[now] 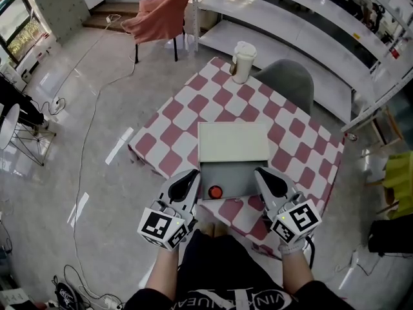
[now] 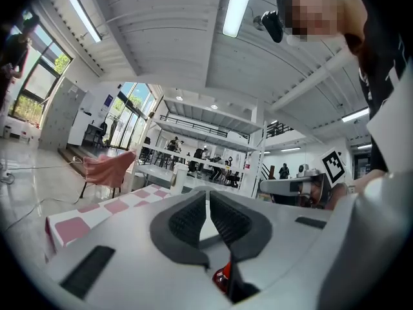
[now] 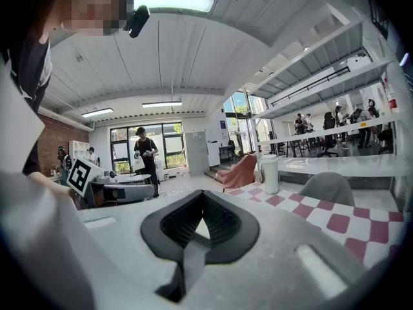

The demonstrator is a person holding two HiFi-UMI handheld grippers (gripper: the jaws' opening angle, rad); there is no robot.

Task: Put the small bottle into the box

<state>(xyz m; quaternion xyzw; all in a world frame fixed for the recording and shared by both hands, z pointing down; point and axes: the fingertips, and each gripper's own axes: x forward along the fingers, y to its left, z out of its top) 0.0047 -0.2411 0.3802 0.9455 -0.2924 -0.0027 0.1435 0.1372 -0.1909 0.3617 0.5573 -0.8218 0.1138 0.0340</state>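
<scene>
Left tool: jaws closed together with nothing between them, just beside the box's lower-left corner.
Right tool: jaws closed and empty, just beside the box's lower-right corner.
Small bottle: red cap up, inside the box near its lower edge, between the two tools and apart from both.
Box: open, with a grey inside; pale lid raised along its upper edge.
Bench: red-and-white checked cloth, its lower edge under the tools; bare cloth left and right of the box.
Cup: at the bench's upper corner, well apart from the box.
Chair: grey, against the upper-right edge.
Floor: open at frame left.
</scene>
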